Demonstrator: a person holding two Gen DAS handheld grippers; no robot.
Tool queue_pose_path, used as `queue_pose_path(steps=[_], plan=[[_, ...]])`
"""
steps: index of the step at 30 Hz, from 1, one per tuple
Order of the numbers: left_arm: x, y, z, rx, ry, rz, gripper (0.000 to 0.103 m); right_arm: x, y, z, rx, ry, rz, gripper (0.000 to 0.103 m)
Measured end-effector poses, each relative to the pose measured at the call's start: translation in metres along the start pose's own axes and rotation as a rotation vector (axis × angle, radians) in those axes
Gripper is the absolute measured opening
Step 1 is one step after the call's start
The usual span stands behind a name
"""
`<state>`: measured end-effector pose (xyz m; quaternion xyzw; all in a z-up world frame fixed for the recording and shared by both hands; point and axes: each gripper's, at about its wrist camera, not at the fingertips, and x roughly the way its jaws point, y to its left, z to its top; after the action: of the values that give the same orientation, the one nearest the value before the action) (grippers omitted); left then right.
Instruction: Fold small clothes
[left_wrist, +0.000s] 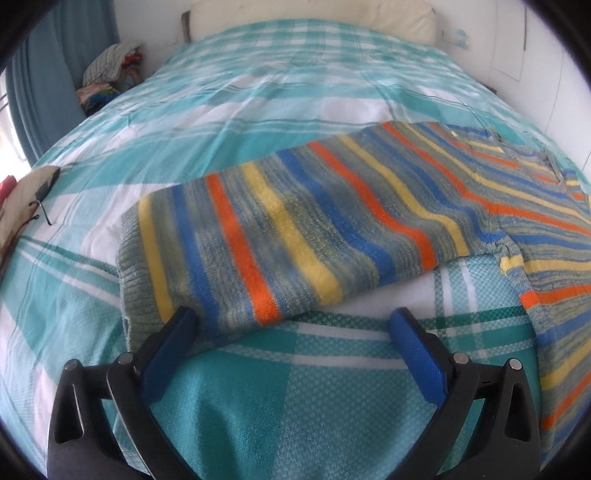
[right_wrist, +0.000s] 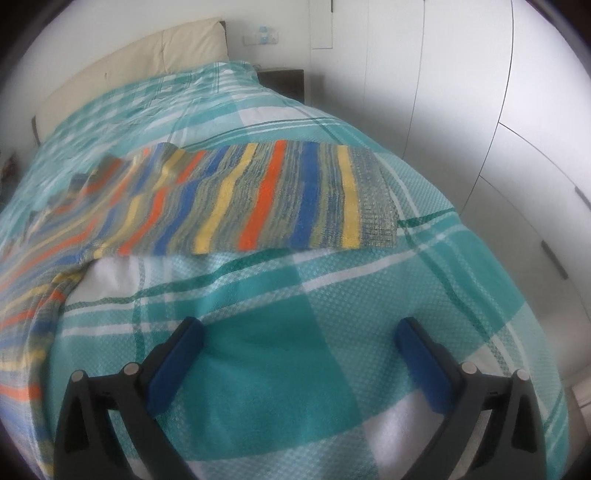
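Observation:
A striped knit sweater (left_wrist: 295, 229) in blue, orange, yellow and grey-green lies spread flat on the bed; one sleeve reaches left with its ribbed cuff (left_wrist: 136, 273). My left gripper (left_wrist: 295, 317) is open and empty, and its left fingertip (left_wrist: 181, 321) is at the cuff's near edge. In the right wrist view the sweater (right_wrist: 240, 199) lies further off, with another ribbed end (right_wrist: 373, 195) at the right. My right gripper (right_wrist: 299, 328) is open and empty, above bare bedspread, short of the sweater.
The bed has a teal and white checked spread (left_wrist: 236, 387) and a cream headboard (left_wrist: 314, 18). A pile of clothes (left_wrist: 107, 74) sits by the blue curtain. A patterned item (left_wrist: 26, 199) lies at the bed's left edge. White wardrobe doors (right_wrist: 480, 110) and a dark nightstand (right_wrist: 284, 81) stand right.

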<state>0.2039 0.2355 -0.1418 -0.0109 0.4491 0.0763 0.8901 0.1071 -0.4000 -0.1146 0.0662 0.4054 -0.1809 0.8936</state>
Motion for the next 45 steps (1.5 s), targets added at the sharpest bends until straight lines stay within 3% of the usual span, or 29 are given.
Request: queue_pose_path(steps=[45], plan=[[-0.0002,0.0,0.0004,-0.001,0.0,0.001,0.103,0.0023,0.0038,0.0021,-0.01,0.011,-0.023,0.103]])
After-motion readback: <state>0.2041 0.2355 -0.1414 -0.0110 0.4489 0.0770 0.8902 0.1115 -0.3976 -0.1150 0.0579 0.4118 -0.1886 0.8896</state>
